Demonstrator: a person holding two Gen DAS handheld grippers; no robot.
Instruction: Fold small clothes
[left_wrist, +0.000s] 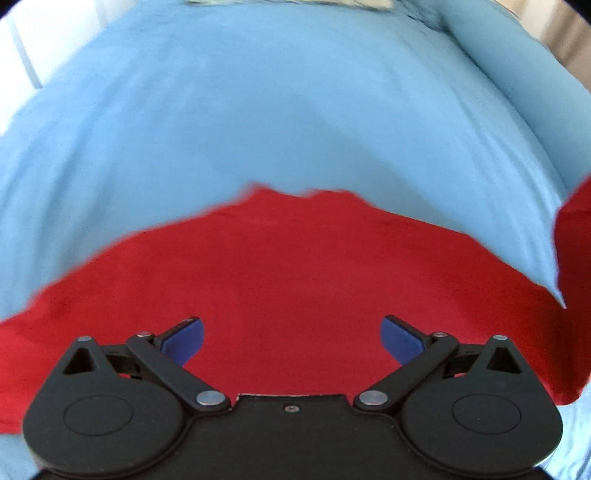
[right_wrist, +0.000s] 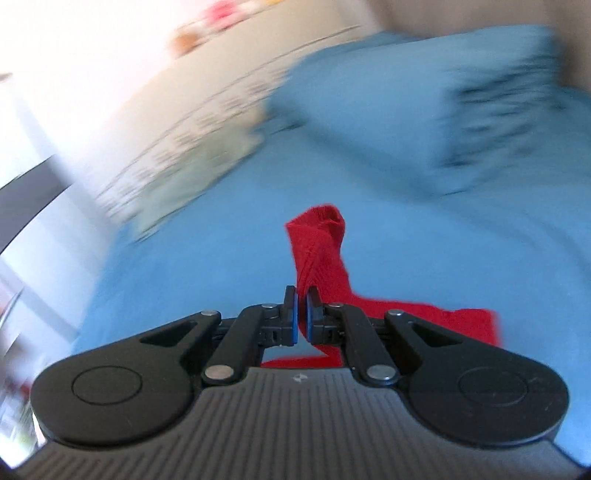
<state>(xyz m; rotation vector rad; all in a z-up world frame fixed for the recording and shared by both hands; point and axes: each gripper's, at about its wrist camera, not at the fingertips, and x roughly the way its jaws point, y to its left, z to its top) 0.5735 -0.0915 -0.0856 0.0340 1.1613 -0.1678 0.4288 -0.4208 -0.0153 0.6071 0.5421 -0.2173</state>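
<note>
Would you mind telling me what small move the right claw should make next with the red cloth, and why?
Probably carry the pinched strip across and lower it onto the spread part. The right claw is shut on a raised strip of the red garment, while the left claw hangs open above the garment's flat part on the blue sheet, holding nothing, so the fold seems unfinished.

Left gripper (left_wrist: 291, 338): matte black body, round disc housings each side, triangular cut-outs, silver pivot pins, small centre screw, blue pads (left_wrist: 400, 341). Right gripper (right_wrist: 301, 317): same black linkage, silver pins, blue pads; grey ribbed housing, small white mark.
</note>
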